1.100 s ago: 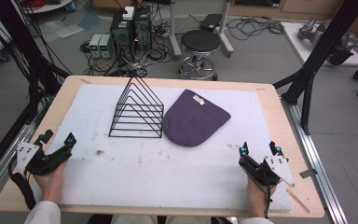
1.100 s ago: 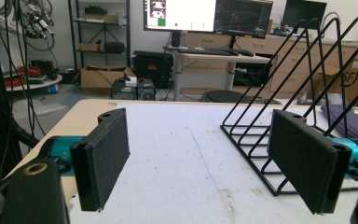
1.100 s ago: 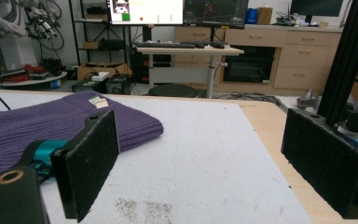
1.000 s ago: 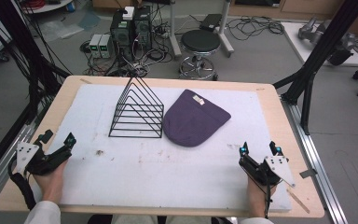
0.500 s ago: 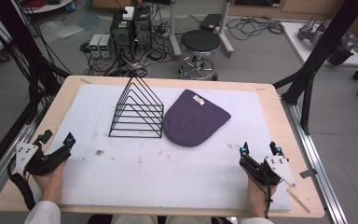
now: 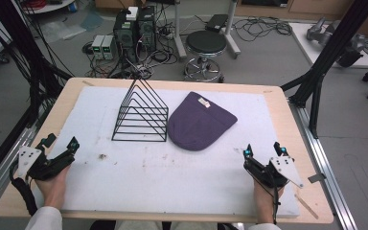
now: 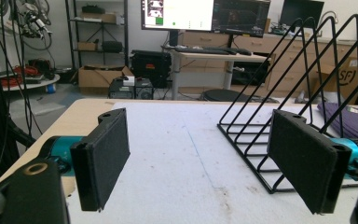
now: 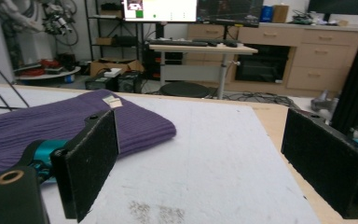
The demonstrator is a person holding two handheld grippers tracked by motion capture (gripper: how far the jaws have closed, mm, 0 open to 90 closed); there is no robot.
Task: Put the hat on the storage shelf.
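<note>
A white mat (image 6: 172, 172) is covering the wooden worktop (image 6: 278, 96), with a stool (image 6: 206, 45) and computer towers (image 6: 134, 28) sitting on the grey floor beyond. The black wire rack (image 6: 141, 115) is standing mid-worktop, the purple beanie (image 6: 199, 123) lying just beside it. The left tool (image 6: 59, 143) is resting at the near left edge, jaws gaping wide; the right tool (image 6: 262, 149) is sitting near right, equally wide, both well apart from the beanie.

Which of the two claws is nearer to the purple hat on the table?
The right claw: the purple hat lies ahead of it, to its left. The left claw faces the black wire rack instead.
</note>
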